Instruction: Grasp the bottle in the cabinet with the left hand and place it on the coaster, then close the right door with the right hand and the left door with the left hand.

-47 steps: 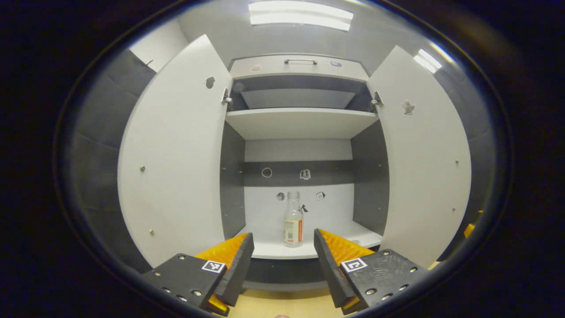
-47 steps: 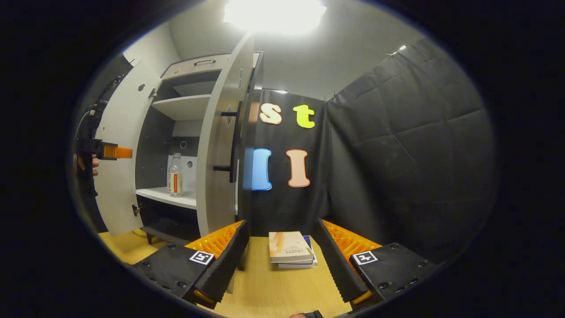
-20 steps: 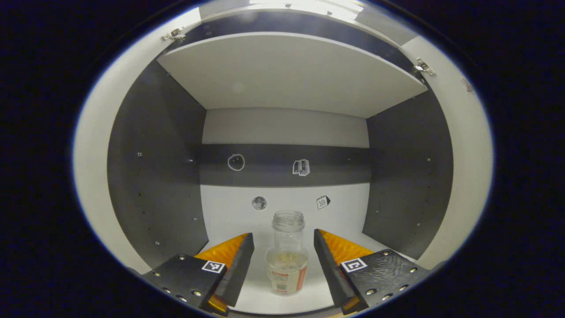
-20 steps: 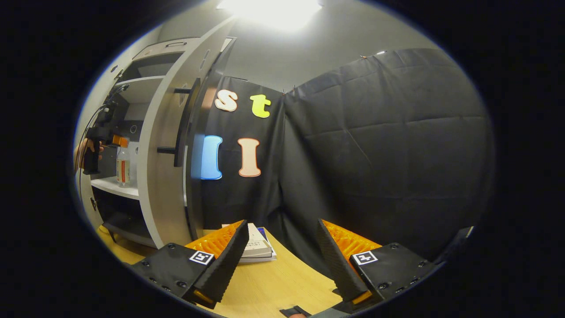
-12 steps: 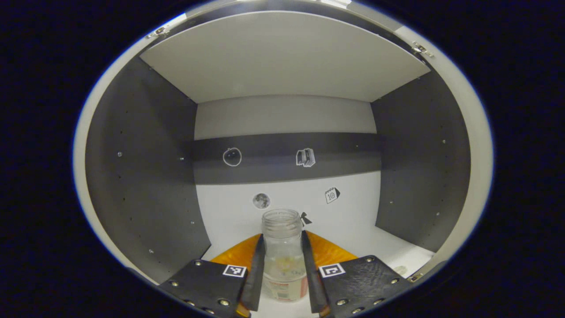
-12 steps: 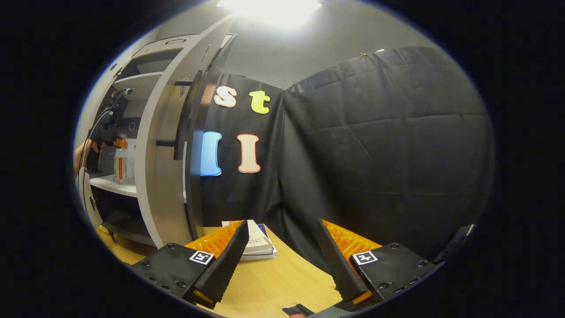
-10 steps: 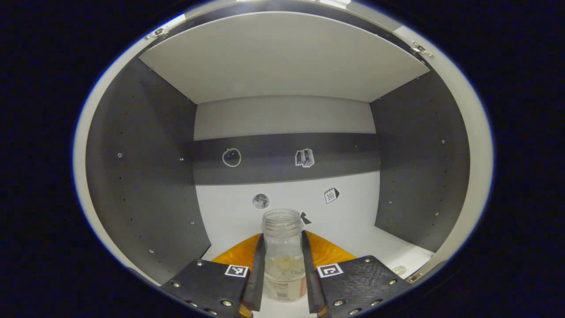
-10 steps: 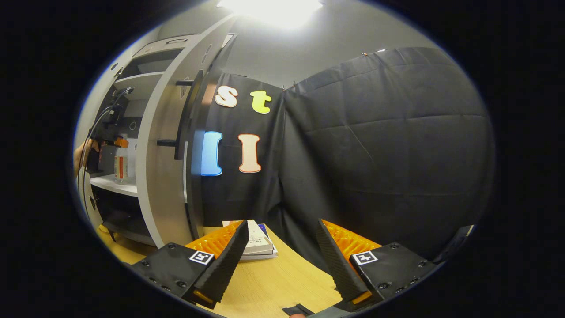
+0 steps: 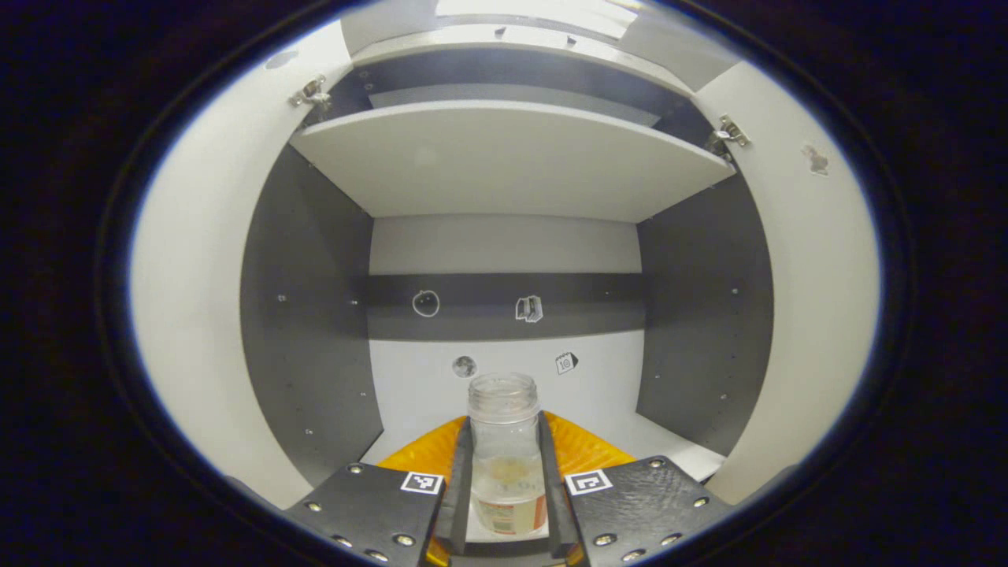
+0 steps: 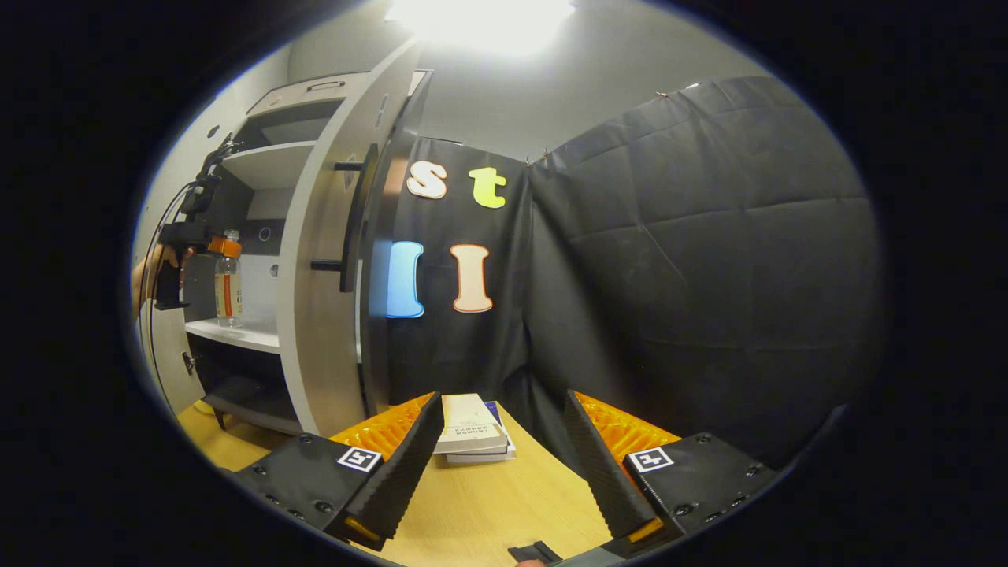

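The bottle (image 9: 504,449) sits pinched between the left gripper (image 9: 504,492) fingers just above the cabinet's lower shelf (image 10: 236,335), so I'd draw it straight back, upright, keeping the squeeze steady. Both doors flank the way out, the right door (image 10: 315,260) close by. The right gripper (image 10: 500,457) idles with jaws spread over the table (image 10: 488,504), books (image 10: 471,429) just ahead.

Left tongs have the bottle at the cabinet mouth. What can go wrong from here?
1. The left tongs pinch the bottle high, just under its open neck, so the smooth body might slip or swing as it comes out.
2. No cap shows and there is liquid inside; a tilt could spill it.
3. Both doors stand open; the right door flanks the exit path, so a sideways pull may clip it.
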`<state>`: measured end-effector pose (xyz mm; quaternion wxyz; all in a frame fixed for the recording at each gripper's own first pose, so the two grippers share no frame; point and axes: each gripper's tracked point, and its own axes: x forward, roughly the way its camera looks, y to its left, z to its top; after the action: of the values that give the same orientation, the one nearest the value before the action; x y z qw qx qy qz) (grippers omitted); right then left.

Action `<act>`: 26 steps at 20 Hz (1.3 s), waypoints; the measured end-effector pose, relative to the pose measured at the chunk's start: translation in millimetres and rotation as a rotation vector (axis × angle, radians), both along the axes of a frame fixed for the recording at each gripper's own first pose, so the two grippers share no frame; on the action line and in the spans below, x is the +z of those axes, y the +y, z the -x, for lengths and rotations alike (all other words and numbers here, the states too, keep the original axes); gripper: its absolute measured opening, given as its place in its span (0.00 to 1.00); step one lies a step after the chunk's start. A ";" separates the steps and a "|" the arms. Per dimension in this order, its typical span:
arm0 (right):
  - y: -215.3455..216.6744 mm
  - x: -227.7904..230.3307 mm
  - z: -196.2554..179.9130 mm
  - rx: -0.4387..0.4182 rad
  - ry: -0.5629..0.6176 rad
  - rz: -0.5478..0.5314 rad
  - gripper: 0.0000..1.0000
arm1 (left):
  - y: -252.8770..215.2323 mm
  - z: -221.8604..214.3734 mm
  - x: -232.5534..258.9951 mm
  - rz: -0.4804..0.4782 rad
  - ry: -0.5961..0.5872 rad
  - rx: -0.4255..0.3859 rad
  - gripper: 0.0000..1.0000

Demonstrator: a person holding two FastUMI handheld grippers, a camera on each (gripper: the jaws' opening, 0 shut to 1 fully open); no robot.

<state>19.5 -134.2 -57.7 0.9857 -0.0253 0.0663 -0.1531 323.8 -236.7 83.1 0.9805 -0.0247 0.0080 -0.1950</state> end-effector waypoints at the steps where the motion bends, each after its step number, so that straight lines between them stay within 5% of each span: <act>1: 3.0 -0.7 8.9 0.015 -0.001 -0.003 0.98 | 3.2 9.7 1.9 -0.003 -0.002 0.004 0.41; 16: 12.9 -10.6 57.6 0.178 0.013 -0.033 0.99 | 34.8 133.3 -40.1 0.025 -0.006 0.046 0.41; 26: 23.5 -23.4 69.9 0.225 0.034 -0.047 0.98 | 36.9 190.9 -119.7 0.046 0.030 0.049 0.41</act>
<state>-50.4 -110.7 -81.1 0.9957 -0.0123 0.0836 -0.0392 132.9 -199.7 -36.6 0.9839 -0.0502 0.0178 -0.1708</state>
